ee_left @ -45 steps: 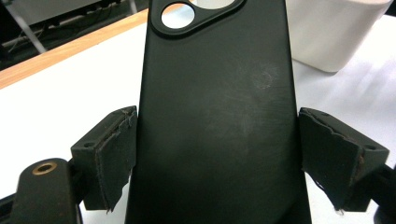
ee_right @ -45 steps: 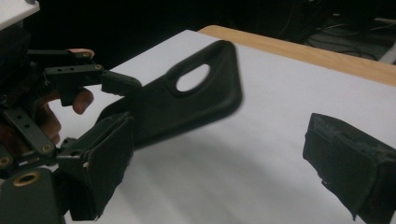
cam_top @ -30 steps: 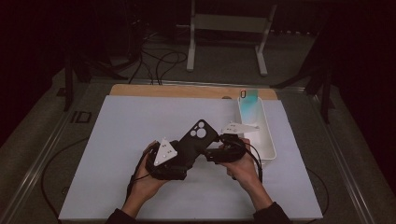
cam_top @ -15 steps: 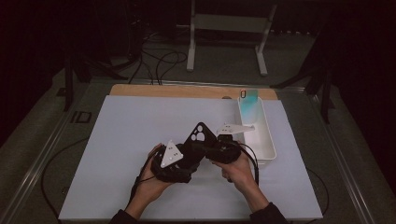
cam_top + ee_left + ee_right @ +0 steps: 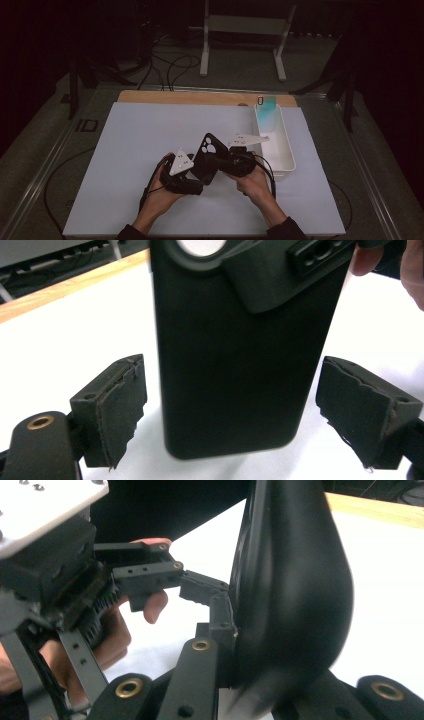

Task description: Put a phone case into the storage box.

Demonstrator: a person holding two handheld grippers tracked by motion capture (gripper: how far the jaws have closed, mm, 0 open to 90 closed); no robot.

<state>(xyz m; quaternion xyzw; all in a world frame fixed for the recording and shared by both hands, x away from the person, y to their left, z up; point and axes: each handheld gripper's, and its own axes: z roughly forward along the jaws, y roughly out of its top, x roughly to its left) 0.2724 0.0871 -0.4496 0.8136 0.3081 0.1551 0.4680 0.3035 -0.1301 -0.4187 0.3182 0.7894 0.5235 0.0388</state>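
Observation:
A black phone case stands upright above the white mat, camera cutout at the top. My right gripper is shut on its upper edge; its jaws have just been closing, with the case between them. In the right gripper view the case is pinched edge-on in the right gripper. In the left gripper view the case hangs between the jaws of my left gripper, which is open, with a gap at each pad. The right gripper's jaw clamps the case's top right there.
A long white tray lies just right of the hands, with a teal item at its far end. The white mat covers the table. A wooden strip runs along the back. Cables trail towards the front.
The case, lying flatter with its back facing up a second ago, now stands tilted upright. The right gripper has closed onto its top edge, and the left jaws no longer press on it.

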